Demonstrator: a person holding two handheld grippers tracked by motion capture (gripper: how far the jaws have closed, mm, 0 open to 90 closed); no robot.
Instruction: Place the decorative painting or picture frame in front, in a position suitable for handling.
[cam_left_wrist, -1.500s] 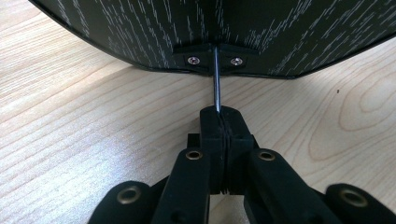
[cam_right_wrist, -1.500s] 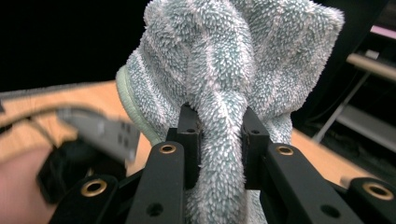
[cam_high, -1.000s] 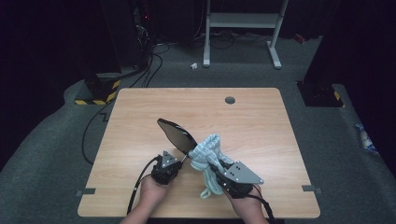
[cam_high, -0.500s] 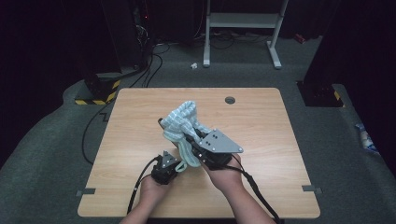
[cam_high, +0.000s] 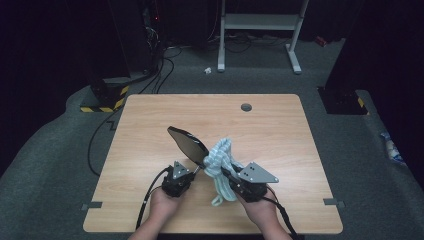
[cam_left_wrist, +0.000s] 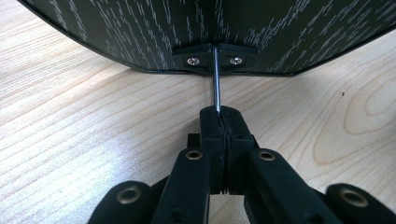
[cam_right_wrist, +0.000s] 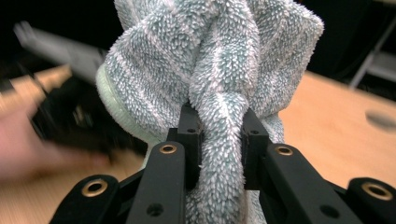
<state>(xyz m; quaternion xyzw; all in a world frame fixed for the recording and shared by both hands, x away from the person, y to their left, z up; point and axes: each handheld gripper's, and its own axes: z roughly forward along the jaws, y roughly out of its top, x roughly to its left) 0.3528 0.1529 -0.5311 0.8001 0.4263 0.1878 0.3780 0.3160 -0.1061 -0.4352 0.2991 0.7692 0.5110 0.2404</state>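
A black oval panel (cam_high: 187, 142) on a thin metal stem (cam_left_wrist: 215, 79) tilts up over the wooden table (cam_high: 150, 120). My left gripper (cam_high: 191, 172) is shut on that stem, and in the left gripper view its jaws (cam_left_wrist: 222, 114) pinch the stem just below the panel's streaked dark back (cam_left_wrist: 187, 28). A fluffy pale blue-green towel (cam_high: 220, 160) hangs bunched from my right gripper (cam_high: 227, 174), touching the panel's right edge. The right gripper view has the jaws (cam_right_wrist: 218, 126) shut on a twisted fold of the towel (cam_right_wrist: 210, 56).
A round cable hole (cam_high: 246, 107) sits near the table's far edge. Beyond the table stand a white metal frame (cam_high: 260, 22) and a black stand with a yellow-black striped base (cam_high: 102, 97), with cables on the floor.
Half a second ago the right gripper had carried the towel up and forward over the panel. It has now come back to the near side, right of the panel. The left gripper stayed put.
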